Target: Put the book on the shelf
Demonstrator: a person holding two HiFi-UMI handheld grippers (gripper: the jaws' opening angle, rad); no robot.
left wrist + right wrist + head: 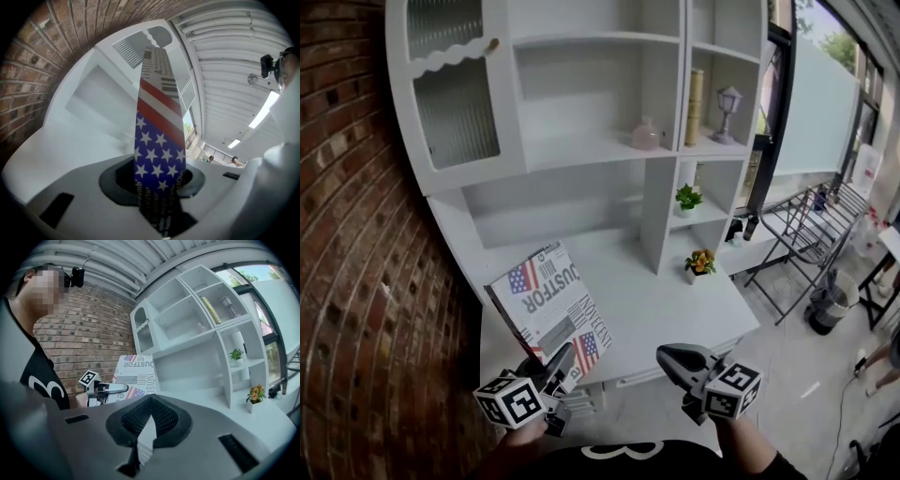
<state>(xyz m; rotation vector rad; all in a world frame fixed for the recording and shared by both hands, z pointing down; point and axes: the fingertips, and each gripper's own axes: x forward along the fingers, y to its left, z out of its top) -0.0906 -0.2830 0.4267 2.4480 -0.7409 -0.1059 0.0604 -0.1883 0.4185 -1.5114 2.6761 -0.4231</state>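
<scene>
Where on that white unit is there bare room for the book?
The wide middle shelf is bare left of the pink vase, and the recess under it looks empty. The desk top is free up to the flower pot. The narrow right column is crowded: lamp, plant.

Item count:
- book (546,305): 1
- grippers: 2, left gripper (563,360), right gripper (666,355)
- shelf unit (661,216): 1
- potted plants: 2, green plant (687,199), orange-flowered plant (700,264)
- pink vase (645,136): 1
- lantern (728,114): 1
- folding rack (806,230): 1
</scene>
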